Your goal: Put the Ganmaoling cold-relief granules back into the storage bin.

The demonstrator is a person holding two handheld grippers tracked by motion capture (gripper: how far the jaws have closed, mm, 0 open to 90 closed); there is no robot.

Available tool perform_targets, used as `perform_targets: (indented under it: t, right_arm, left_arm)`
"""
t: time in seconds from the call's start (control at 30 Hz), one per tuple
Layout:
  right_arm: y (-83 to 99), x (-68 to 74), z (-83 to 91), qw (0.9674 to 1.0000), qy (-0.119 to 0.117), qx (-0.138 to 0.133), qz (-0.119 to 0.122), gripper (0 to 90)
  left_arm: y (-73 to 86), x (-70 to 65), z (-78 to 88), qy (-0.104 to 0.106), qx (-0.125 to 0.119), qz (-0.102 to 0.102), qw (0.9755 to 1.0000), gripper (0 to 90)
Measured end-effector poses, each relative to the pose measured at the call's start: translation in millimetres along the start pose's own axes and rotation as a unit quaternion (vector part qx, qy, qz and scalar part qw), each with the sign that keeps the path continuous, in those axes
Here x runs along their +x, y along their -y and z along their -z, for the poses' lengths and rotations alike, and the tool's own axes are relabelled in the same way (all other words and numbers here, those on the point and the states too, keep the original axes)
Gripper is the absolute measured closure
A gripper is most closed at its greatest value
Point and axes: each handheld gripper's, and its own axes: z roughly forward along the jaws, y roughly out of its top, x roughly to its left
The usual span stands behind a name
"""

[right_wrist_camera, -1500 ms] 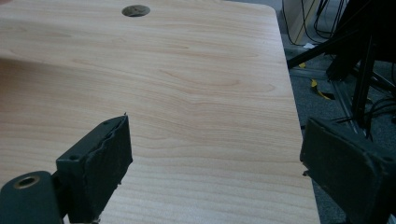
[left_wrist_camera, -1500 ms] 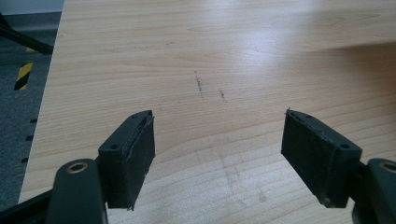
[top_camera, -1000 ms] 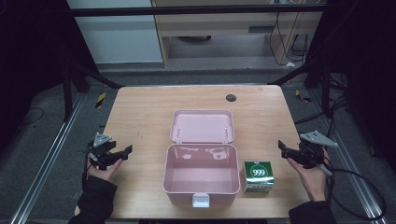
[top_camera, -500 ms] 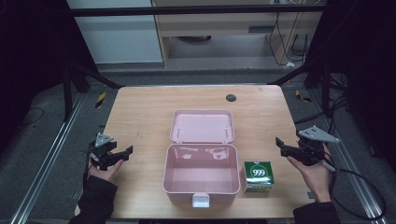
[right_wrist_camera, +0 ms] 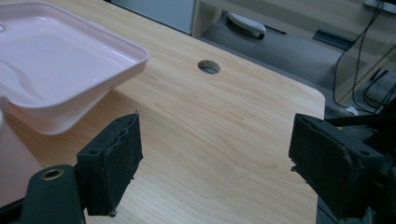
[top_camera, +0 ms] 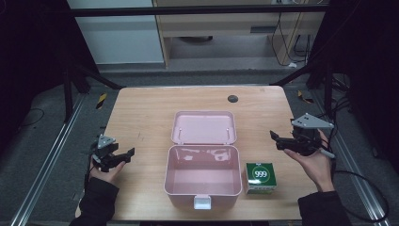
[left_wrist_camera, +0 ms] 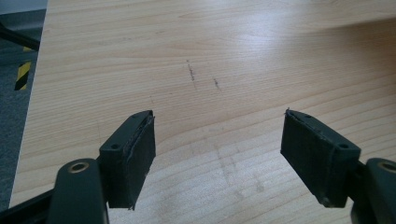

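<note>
The right gripper (top_camera: 278,140) sits higher in the high view than a second ago, and farther toward 12 o'clock along the counter's (top_camera: 141,113) right edge. Its fingers (right_wrist_camera: 112,161) have just been opening; they stand spread with nothing between them, only bare wood beyond. The left gripper (top_camera: 123,155) has kept its place at about 9 o'clock of the pink box (top_camera: 202,176), fingers (left_wrist_camera: 130,156) spread over bare counter, empty. The box and the green carton (top_camera: 259,177) lie as before.

The box stands at the counter's middle toward the near edge, lid (top_camera: 203,127) thrown back toward 12 o'clock; the carton sits just beside its right wall, at about 3 o'clock. The right gripper hovers off toward 2 o'clock of the carton, apart from it. In the right gripper view the lid (right_wrist_camera: 60,74) is cut off at the left edge. The carton's small print is too fine to read apart from "999".

Open wood lies left of the box and behind the lid up to the round hole (top_camera: 232,98). The right gripper hangs near the counter's right edge.
</note>
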Motion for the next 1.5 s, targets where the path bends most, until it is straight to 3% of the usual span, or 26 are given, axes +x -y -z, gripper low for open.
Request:
perform_targets:
  t: [0.4, 0.53, 0.73, 0.97, 1.1, 1.13, 1.17, 1.27, 1.3, 1.4, 1.47, 1.5]
  right_arm:
    - [-23.8, -1.3, 7.1, 0.9994, -0.022, 0.001, 0.027, 16.4]
    - [-29.3, 0.8, 8.1, 0.9982, -0.040, 0.005, 0.044, 15.8]
    - [-37.7, 9.1, 8.0, 0.9932, -0.078, 0.024, 0.082, 14.4]
    - [-41.8, 16.8, 6.4, 0.9864, -0.105, 0.045, 0.118, 12.9]
    - [-42.3, 23.5, 5.3, 0.9788, -0.130, 0.064, 0.144, 11.3]
    - [-42.3, 23.5, 5.3, 0.9788, -0.130, 0.064, 0.144, 11.3]
    - [-41.8, 26.2, 4.4, 0.9745, -0.141, 0.073, 0.158, 11.1]
    - [-41.1, 29.4, 3.8, 0.9694, -0.155, 0.083, 0.172, 10.4]
    - [-41.1, 29.4, 3.8, 0.9694, -0.155, 0.083, 0.172, 10.4]
    - [-39.9, 33.7, 3.7, 0.9634, -0.170, 0.090, 0.187, 10.1]
    - [-39.8, 34.2, 3.7, 0.9620, -0.174, 0.092, 0.189, 9.9]
    - [-39.4, 36.1, 3.7, 0.9593, -0.180, 0.099, 0.193, 9.5]
  left_arm:
    - [0.7, -1.8, -2.8, 0.002, 0.008, -0.008, 0.9999, 25.2]
    - [0.7, -2.7, -2.9, 0.002, 0.012, -0.012, 0.9999, 25.1]
    - [0.7, -3.2, -3.6, 0.003, 0.013, -0.014, 0.9998, 25.1]
    - [0.8, -3.7, -3.9, 0.003, 0.014, -0.015, 0.9998, 25.0]
    - [0.8, -3.7, -3.9, 0.003, 0.014, -0.015, 0.9998, 25.0]
    - [0.7, -3.6, -4.0, 0.003, 0.014, -0.016, 0.9998, 25.0]
    - [0.7, -3.7, -4.1, 0.004, 0.015, -0.016, 0.9998, 25.1]
    - [0.8, -4.0, -4.3, 0.005, 0.016, -0.017, 0.9997, 25.0]
    - [0.8, -4.0, -4.3, 0.005, 0.016, -0.017, 0.9997, 25.0]
    - [0.8, -3.8, -4.3, 0.005, 0.016, -0.017, 0.9997, 25.0]
    - [0.8, -3.7, -4.4, 0.005, 0.017, -0.016, 0.9997, 25.0]
    - [0.8, -3.9, -4.6, 0.005, 0.017, -0.018, 0.9997, 25.0]
